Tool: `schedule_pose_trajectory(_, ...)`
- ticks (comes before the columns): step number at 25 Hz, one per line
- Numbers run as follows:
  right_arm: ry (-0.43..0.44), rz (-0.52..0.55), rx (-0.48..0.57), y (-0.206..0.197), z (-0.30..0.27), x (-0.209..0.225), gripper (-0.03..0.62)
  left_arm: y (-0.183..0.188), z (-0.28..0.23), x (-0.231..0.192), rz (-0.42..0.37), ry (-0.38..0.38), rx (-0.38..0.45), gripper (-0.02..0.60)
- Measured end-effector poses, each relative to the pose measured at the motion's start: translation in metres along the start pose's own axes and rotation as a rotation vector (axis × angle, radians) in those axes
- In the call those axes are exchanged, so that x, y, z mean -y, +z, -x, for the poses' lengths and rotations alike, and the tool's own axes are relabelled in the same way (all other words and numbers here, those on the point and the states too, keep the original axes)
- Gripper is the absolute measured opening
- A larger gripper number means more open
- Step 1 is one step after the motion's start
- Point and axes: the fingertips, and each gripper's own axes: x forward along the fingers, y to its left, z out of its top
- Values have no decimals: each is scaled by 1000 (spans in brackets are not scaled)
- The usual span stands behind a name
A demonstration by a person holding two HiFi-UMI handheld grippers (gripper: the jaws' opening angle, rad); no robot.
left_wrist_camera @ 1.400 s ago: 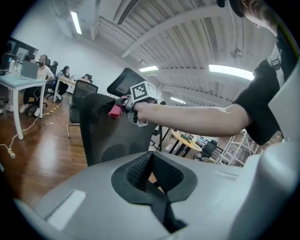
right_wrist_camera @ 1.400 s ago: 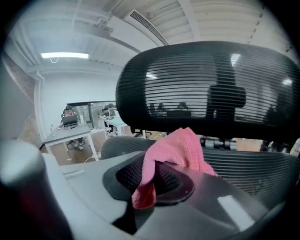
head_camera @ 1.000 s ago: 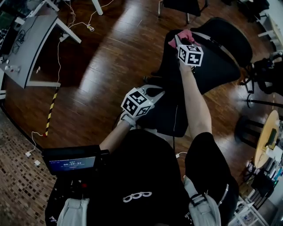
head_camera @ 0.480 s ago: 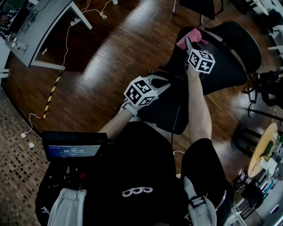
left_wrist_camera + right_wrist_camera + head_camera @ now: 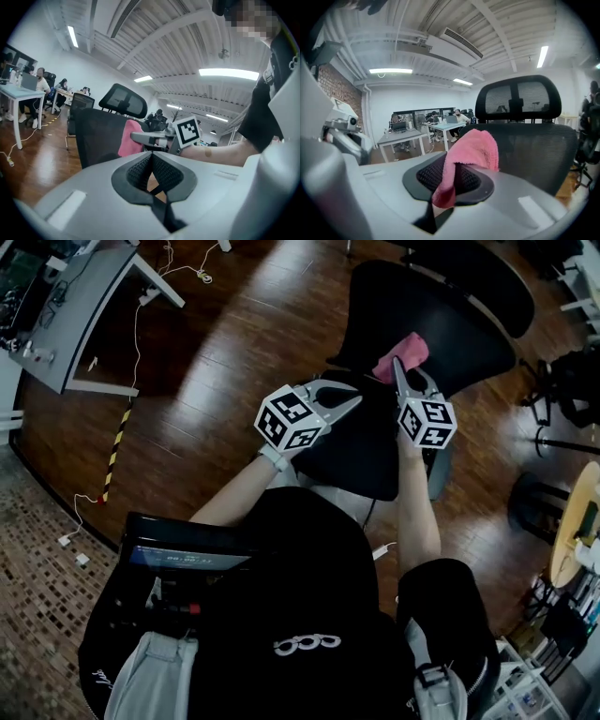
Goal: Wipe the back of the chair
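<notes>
A black mesh office chair [image 5: 441, 324] stands in front of me, its back [image 5: 534, 145] and headrest [image 5: 518, 98] filling the right gripper view. My right gripper [image 5: 397, 371] is shut on a pink cloth [image 5: 401, 354], which drapes over its jaws [image 5: 466, 159] close to the chair back. My left gripper [image 5: 349, 401] is shut with nothing in it, held just left of the right one. From the left gripper view the chair back [image 5: 101, 136], the pink cloth [image 5: 130, 139] and the right gripper [image 5: 154, 138] show ahead.
A grey desk [image 5: 66, 320] with cables stands at the upper left on the wooden floor [image 5: 216, 343]. More chairs and a round table edge [image 5: 567, 531] crowd the right side. People sit at desks [image 5: 401, 136] far behind. A tablet [image 5: 187, 554] hangs at my chest.
My right gripper with the pink cloth has come down from the top of the chair back toward its lower part. The left gripper stays about where it was.
</notes>
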Motion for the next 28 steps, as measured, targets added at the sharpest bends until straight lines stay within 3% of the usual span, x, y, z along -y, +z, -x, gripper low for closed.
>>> schedule_pose_trajectory(3,-34,-6,7,-13,44,-27,43,6,10,18,-25,-65,24,-9)
schedule_pose_trajectory(7,-104,-39,3,-33,102,-63,43,-19,24,40,-23,-138,-24,-9)
schedule_pose_trajectory(12,-184,-64,-1,-54,150,-107,43,-40,51,61,-9,-177,-39,-9)
schedule_pose_trajectory(18,-242,-106,7,-73,189,-163,43,-48,87,92,-37,-170,-22,-9)
schedule_pose_trajectory(28,-169,-45,20,-54,183,-152,41,-34,75,92,-27,-105,20,-9)
